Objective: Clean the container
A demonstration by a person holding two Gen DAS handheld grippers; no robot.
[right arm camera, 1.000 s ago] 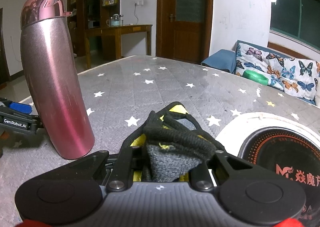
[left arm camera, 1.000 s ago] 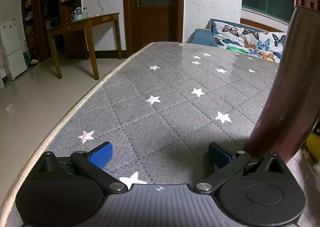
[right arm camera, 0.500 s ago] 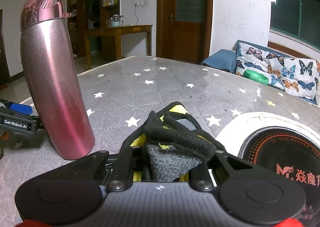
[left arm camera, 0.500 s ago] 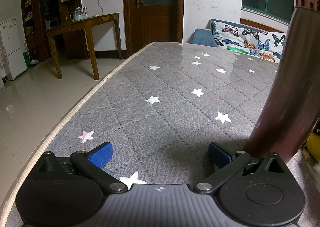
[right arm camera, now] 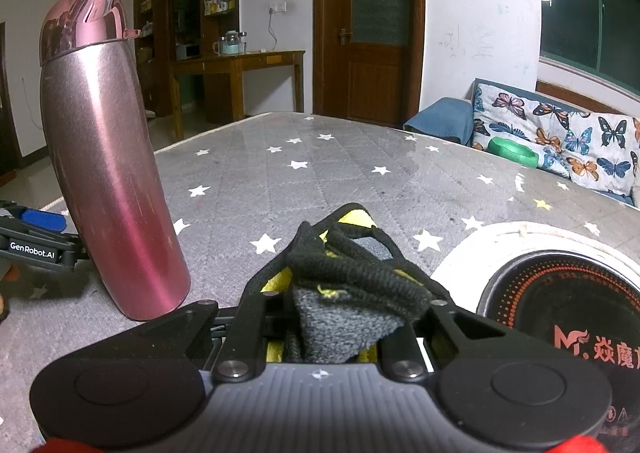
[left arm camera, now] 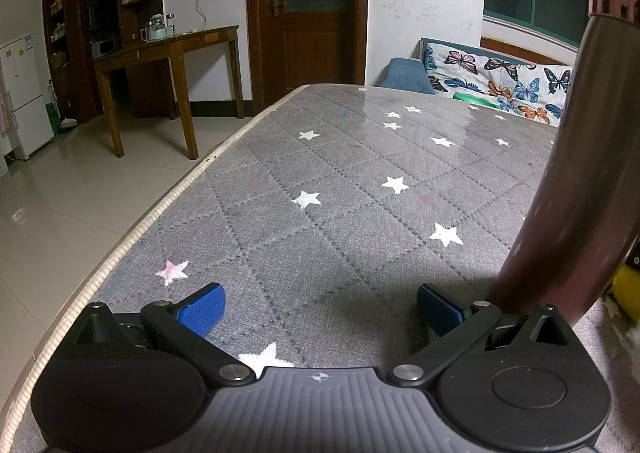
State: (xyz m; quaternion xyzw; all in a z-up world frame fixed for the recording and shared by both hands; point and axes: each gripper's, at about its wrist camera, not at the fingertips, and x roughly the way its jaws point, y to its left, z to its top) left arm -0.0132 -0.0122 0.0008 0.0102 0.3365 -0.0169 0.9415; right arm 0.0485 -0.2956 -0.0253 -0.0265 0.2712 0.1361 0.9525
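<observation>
The left tool [left arm camera: 320, 309] rests low on the grey star-printed desk [left arm camera: 320, 173] with its blue-padded fingers [left arm camera: 202, 309] spread wide and nothing between them. The pink metal bottle [right arm camera: 108, 181], the container to be cleaned, stands upright just off that tool's right finger, outside the gap rather than in it, with its flip lid closed on top. That placement looks deliberate: the open tool waits beside the bottle's base, ready, I judge, to slide across and steady it before any rubbing begins.

The right tool [right arm camera: 340, 293] is closed tight on a bunched black, grey and yellow cloth [right arm camera: 344, 277], which bulges out ahead of the fingers so that fabric, not plastic, would meet the metal. From this tool the bottle is ahead and to the left, near but not touching the cloth. A round cooktop plate [right arm camera: 560, 313] with red print lies just to the right of it.

Wiping has apparently not started; bracing the tall, narrow bottle first seems wise, since a sideways push could tip it.
</observation>
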